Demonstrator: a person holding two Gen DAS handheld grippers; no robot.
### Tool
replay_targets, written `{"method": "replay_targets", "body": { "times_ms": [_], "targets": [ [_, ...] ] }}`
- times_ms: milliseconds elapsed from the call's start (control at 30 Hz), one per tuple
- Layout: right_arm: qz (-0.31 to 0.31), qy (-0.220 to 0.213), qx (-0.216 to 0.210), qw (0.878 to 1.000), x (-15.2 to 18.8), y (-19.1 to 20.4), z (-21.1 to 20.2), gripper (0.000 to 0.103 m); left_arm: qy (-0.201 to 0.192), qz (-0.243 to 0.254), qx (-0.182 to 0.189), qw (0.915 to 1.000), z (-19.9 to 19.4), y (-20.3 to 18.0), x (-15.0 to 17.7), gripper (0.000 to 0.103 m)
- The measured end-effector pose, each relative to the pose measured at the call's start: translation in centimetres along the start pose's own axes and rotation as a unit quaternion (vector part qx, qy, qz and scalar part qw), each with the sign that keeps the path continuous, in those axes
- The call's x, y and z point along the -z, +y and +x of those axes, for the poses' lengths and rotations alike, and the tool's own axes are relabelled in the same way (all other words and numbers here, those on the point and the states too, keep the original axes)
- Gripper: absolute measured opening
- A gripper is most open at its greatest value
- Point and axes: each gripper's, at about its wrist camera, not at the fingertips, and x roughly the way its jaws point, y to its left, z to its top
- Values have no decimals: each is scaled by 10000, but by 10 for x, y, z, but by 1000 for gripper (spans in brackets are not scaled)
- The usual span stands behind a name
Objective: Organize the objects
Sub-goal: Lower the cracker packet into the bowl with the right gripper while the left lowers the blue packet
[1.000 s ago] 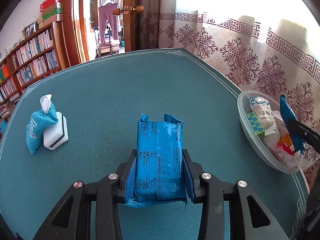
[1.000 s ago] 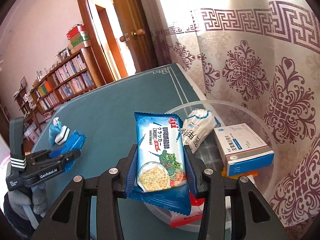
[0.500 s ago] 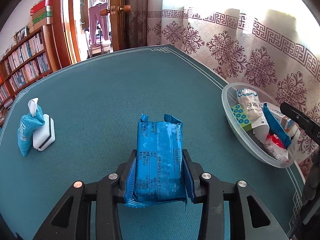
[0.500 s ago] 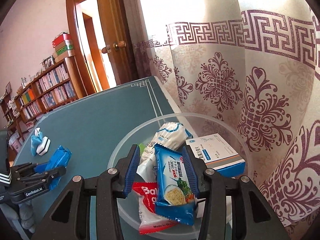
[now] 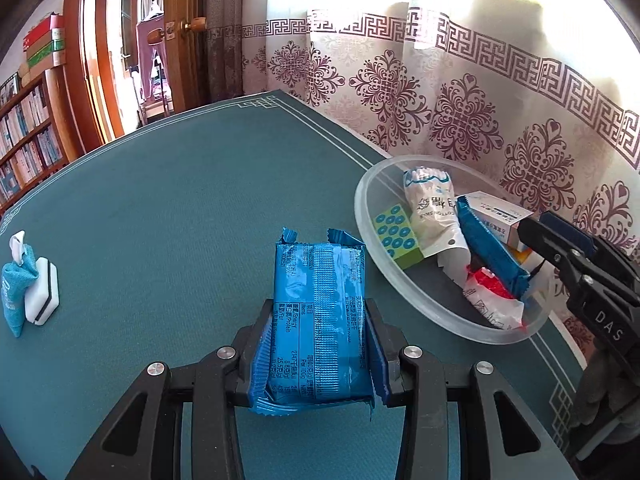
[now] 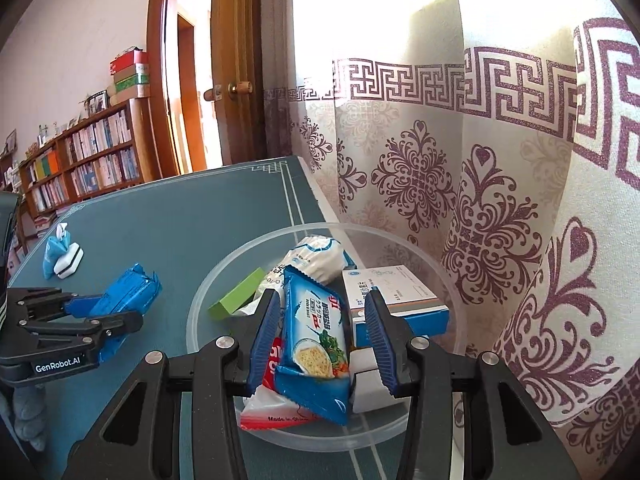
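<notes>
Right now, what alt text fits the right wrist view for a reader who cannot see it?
The right hand-held gripper hangs open over a clear bowl on a green table, with a blue cracker pack lying loose between its fingers on other packets and boxes. At left, the left hand-held gripper clamps a second blue pack.

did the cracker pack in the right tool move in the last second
Yes. The cracker pack went down from above the bowl's near rim into it, released by the open right tool.

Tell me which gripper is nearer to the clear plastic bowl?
The right. The right gripper is open over the clear plastic bowl, around a blue cracker packet lying inside. The left gripper, shut on a blue wrapped snack pack, is beside the bowl, above the table.
</notes>
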Motion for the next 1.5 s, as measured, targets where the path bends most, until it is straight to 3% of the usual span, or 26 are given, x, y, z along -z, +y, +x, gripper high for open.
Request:
{"method": "replay_targets", "body": {
  "times_ms": [433, 667, 967, 1033, 1067, 1133, 1200, 1500],
  "targets": [
    [185, -89, -64, 9998, -2, -11, -4, 46, -51, 124, 521, 9986, 16, -43, -29, 43],
    [371, -142, 1, 9992, -3, -21, -6, 46, -46, -149, 940, 9955, 32, -52, -42, 44],
    [436, -147, 31, 9989, -3, -25, -7, 46, -46, -299, 1180, 9926, 44, -45, -36, 61],
    [432, -134, 30, 9990, -3, -25, -7, 46, -89, -301, 1229, 9919, 39, -44, -36, 67],
    [430, -127, 30, 9990, -3, -24, -6, 46, -145, -297, 1243, 9917, 35, -44, -36, 76],
    [435, -131, 22, 9990, -3, -24, -6, 46, -339, -304, 1002, 9939, 26, -42, -35, 84],
    [430, -136, 28, 9990, -3, -23, -6, 46, -406, -308, 1011, 9936, 22, -38, -36, 88],
    [463, -181, 28, 9988, -4, -23, -9, 46, -498, -497, 525, 9961, 13, -12, -30, 88]
  ]
}}
